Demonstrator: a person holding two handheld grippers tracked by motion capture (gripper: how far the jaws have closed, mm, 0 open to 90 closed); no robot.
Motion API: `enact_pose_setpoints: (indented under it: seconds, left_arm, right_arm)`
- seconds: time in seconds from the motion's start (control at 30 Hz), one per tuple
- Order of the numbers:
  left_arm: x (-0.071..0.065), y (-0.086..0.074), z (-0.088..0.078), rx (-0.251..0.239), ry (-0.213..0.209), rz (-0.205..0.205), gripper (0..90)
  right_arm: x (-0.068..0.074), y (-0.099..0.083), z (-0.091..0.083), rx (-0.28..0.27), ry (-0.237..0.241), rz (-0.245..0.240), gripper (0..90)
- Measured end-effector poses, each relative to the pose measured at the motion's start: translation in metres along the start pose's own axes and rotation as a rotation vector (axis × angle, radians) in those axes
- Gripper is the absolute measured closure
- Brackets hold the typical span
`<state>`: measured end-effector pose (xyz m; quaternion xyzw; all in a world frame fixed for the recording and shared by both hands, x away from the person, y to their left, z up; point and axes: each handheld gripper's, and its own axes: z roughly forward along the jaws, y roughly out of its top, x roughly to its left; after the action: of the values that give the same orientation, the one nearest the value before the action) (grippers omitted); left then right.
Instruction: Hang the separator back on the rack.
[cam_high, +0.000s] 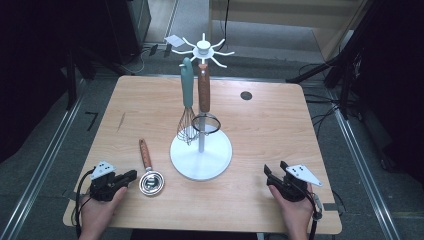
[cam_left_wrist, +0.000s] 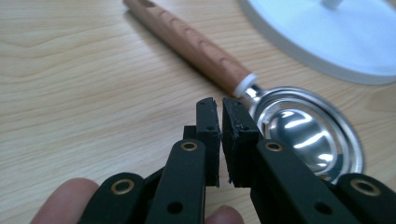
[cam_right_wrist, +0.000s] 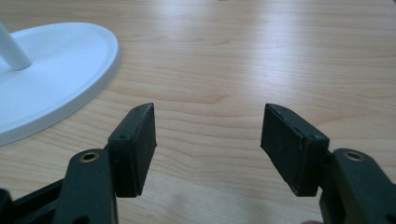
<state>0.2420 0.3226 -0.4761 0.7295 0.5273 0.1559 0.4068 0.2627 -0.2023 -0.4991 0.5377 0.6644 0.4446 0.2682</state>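
Rack (cam_high: 201, 165): whisk (cam_high: 187, 107), strainer (cam_high: 204, 100) hanging; scoop (cam_high: 148, 170) on table (cam_high: 265, 125).

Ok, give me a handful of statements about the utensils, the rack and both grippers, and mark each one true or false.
1. The wooden-handled strainer hangs on the white rack. False: it lies on the table.
2. A teal-handled whisk hangs from the rack. True.
3. The left gripper holds the strainer. False: its jaws are shut on nothing, beside it.
4. The right gripper is open and empty. True.
5. Four utensils hang on the rack. False: two.
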Motion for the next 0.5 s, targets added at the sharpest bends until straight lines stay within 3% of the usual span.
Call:
enact_pose_setpoints:
  seconds: [0.1, 0.23, 0.37, 0.43, 0.5]
  left_arm:
    - [-0.001, 0.003, 0.002, -0.017, -0.042, -0.022, 78.4]
    - [-0.006, 0.001, 0.008, 0.032, -0.051, 0.030, 72.3]
    - [-0.010, 0.001, 0.013, 0.071, -0.083, 0.032, 67.4]
    - [-0.014, 0.000, 0.018, 0.094, -0.037, 0.067, 65.9]
    - [-0.014, 0.000, 0.018, 0.090, -0.033, 0.061, 65.3]
  right_arm:
    - [0.004, 0.002, 0.001, 0.010, 0.007, -0.033, 36.6]
    - [0.005, 0.003, 0.000, 0.005, 0.014, -0.024, 37.2]
    - [0.005, 0.001, -0.003, 0.013, 0.034, -0.027, 40.2]
    - [0.005, 0.002, -0.004, 0.012, 0.032, -0.028, 40.5]
    - [0.004, 0.002, -0.006, 0.006, 0.031, -0.026, 41.0]
